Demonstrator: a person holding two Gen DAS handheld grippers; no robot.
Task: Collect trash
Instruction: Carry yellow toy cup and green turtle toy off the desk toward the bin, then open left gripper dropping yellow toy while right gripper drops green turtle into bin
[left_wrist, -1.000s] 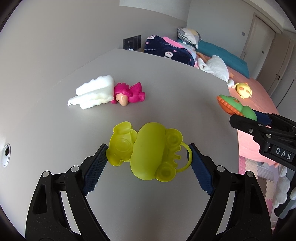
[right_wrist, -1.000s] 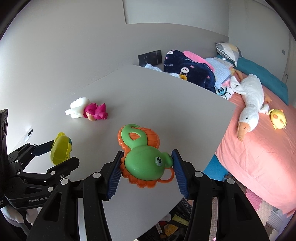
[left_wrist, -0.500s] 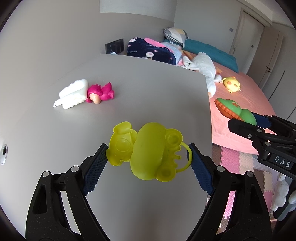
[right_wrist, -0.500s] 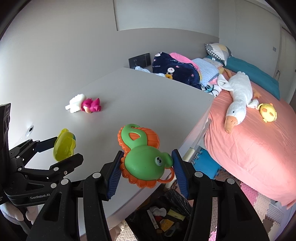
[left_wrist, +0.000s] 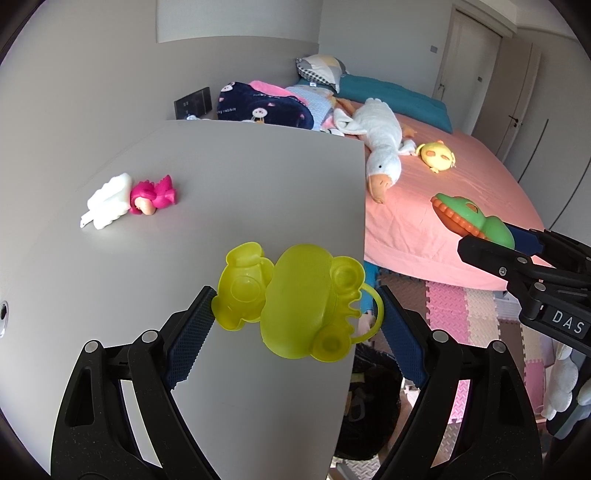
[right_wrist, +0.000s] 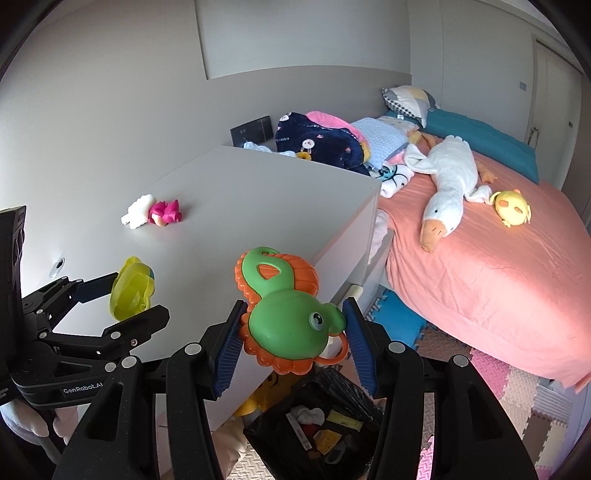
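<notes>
My left gripper (left_wrist: 295, 317) is shut on a yellow plastic toy (left_wrist: 295, 299) and holds it above the right edge of the grey table (left_wrist: 240, 177). My right gripper (right_wrist: 291, 328) is shut on a green and orange turtle toy (right_wrist: 288, 317) and holds it past the table's edge, above a black trash bag (right_wrist: 321, 424) on the floor. The yellow toy also shows in the right wrist view (right_wrist: 131, 291), the turtle toy in the left wrist view (left_wrist: 472, 218). A pink and white doll (left_wrist: 129, 199) lies on the table.
A bed with a pink sheet (right_wrist: 498, 266) stands to the right, with a white goose plush (right_wrist: 447, 184), a yellow plush (right_wrist: 511, 208) and folded blankets (right_wrist: 325, 140). Coloured foam mats (left_wrist: 472, 317) cover the floor. The wall runs behind the table.
Both grippers have moved right and back from the table, each with its toy held. The table edge, the floor and the trash bag have come into view below them.
</notes>
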